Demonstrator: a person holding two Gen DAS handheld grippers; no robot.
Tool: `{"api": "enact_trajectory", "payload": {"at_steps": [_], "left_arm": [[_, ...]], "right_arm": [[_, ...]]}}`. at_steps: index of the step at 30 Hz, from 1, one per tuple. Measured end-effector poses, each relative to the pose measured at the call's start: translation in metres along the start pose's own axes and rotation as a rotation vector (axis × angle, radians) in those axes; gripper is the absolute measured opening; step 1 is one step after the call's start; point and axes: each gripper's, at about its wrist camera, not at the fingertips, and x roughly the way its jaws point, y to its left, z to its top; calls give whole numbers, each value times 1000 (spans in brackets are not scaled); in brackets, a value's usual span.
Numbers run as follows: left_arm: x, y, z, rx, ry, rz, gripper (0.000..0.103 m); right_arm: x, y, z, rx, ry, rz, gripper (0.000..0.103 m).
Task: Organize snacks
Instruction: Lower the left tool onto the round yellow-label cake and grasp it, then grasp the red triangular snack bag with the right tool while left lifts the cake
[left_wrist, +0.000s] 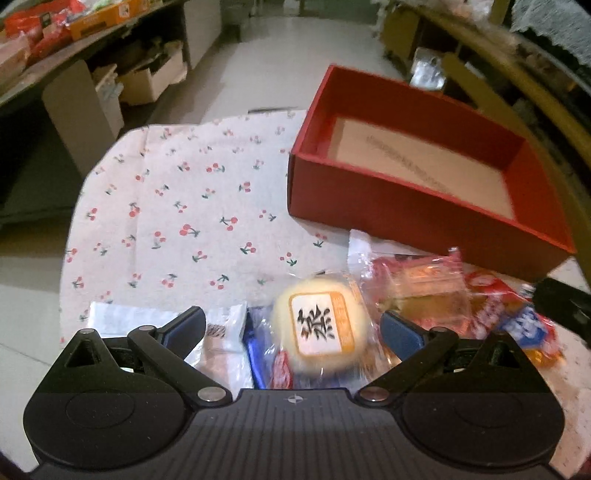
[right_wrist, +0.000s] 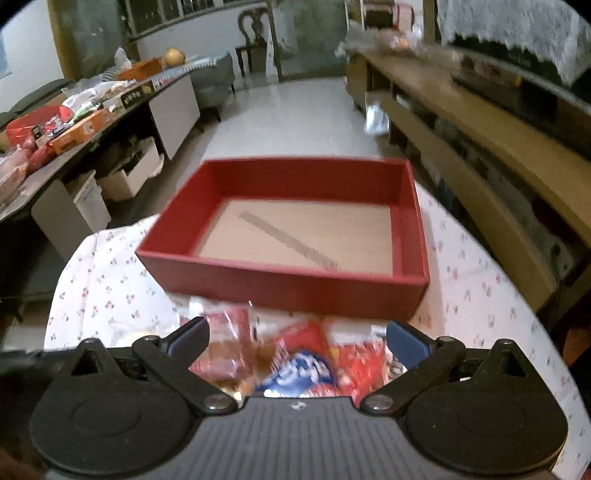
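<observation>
Picking is only starting: the box (right_wrist: 295, 236) lies empty at 12 o'clock, snacks (right_wrist: 295, 362) heaped just before it. Both claws, left (left_wrist: 291, 325) and right (right_wrist: 297, 338), gape apart over the heap; next, the left should close on the bun (left_wrist: 319, 328).

One large black Chinese character, too blurred to be named with certainty, is printed on the white, orange-edged label of the round pale pastry (left_wrist: 320, 325); smaller characters on the orange strip at its 3 o'clock side cannot be read. A diagonal line of print on the red box's (right_wrist: 284, 284) floor is smeared illegible. The lettering on the red-and-blue wrapper (right_wrist: 306, 369) is blurred.
</observation>
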Motion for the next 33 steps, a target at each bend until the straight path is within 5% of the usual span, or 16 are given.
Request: {"api": "enact_trajectory", "payload": {"at_steps": [3,7,20,24,33], "left_arm": [[14,1,-3,-6,31,24,99],[7,2,-2,4,25,-5,73],[-30,-5,-36,96,50,-131,65],[-36,-2,-46,109,67,-166,65],[-42,-1,-50,125,95,-241,64]], "right_arm": [[0,-8,-1,10,5,0,102],[-8,-20,-4,16,-2,-3,101],[-14,-72,-39,190,102,-91,95],[-20,-79,-32,232,72,-90,95],[17,-29,-8,-13,135,-186,95]]}}
